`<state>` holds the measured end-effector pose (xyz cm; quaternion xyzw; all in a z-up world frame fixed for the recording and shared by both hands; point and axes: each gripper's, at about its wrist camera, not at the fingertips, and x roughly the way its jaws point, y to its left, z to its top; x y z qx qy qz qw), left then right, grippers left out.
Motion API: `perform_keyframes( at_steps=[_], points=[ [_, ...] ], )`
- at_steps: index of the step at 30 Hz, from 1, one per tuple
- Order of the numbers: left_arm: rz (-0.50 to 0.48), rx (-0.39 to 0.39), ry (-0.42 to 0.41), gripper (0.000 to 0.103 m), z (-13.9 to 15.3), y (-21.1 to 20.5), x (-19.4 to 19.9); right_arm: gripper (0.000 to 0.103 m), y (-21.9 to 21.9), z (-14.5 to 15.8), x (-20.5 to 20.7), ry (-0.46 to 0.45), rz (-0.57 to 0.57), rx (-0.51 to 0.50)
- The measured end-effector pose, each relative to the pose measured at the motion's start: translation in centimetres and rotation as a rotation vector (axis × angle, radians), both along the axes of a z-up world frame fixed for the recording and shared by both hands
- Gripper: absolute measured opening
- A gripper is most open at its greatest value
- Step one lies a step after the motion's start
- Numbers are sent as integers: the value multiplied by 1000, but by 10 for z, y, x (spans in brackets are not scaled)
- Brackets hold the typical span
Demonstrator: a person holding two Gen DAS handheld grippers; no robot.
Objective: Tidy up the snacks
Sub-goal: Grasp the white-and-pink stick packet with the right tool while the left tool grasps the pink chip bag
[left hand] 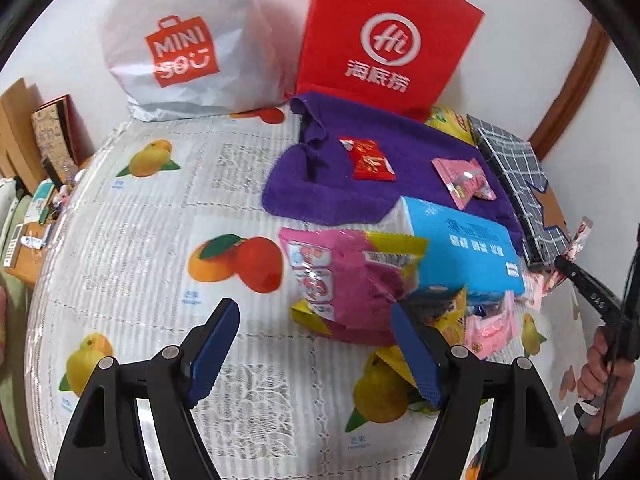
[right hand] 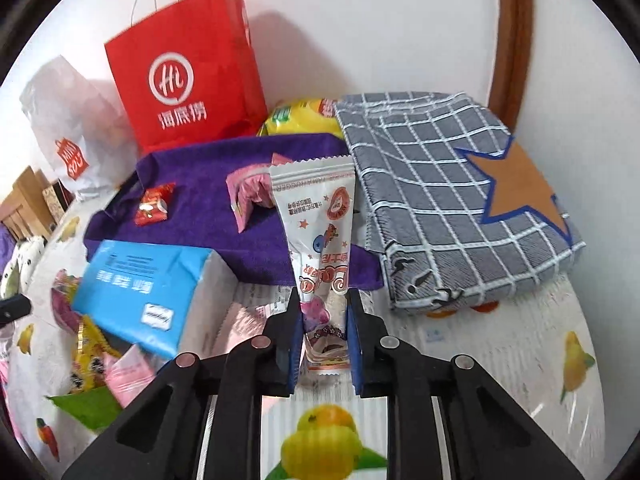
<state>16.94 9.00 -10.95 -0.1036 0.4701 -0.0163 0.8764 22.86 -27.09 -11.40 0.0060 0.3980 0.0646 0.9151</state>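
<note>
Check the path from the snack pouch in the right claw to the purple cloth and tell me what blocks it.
Nothing visible blocks it. The right claw is shut on the white snack pouch, and the purple cloth lies just beyond. A pink packet and a red packet already sit on it, with bare cloth between them.

purple towel point(right hand: 208, 184), grey checked cloth point(right hand: 432, 200)

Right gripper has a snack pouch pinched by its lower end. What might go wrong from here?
1. The right gripper pinches only the bottom of the white snack pouch; the tall free end might flop or slip out.
2. The open left gripper sits close to the pink snack bag and could nudge the pile.
</note>
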Motion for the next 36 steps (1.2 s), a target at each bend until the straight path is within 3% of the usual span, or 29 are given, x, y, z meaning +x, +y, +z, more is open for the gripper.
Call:
perform_keyframes(
  at_steps=[6,13,17,25,28,30,32,35,36],
  points=[
    [-46,17,20,77,-13,-17,7,19,-5,10,-35,2,26,3],
    [-51,-8,35,78,-28,-20,25,19,-7,-11,-63,110,100,53],
    [-67,-28,42,80,-37,-21,35,19,3,-35,-61,171,109,61],
    [-63,-48,68,80,-51,-23,49,23,19,-53,-47,201,123,63],
    [-78,-79,63,71,-51,-21,49,26,19,-56,-44,207,120,54],
    [-81,-84,59,69,-49,-20,47,39,18,-57,-43,215,118,63],
    [-83,-74,57,68,-48,-21,45,43,16,-58,-43,212,113,78],
    [-92,-65,57,68,-46,-20,40,42,16,-62,-41,203,101,75],
    [-91,-60,54,68,-44,-19,36,30,17,-63,-40,201,97,78]
  ],
)
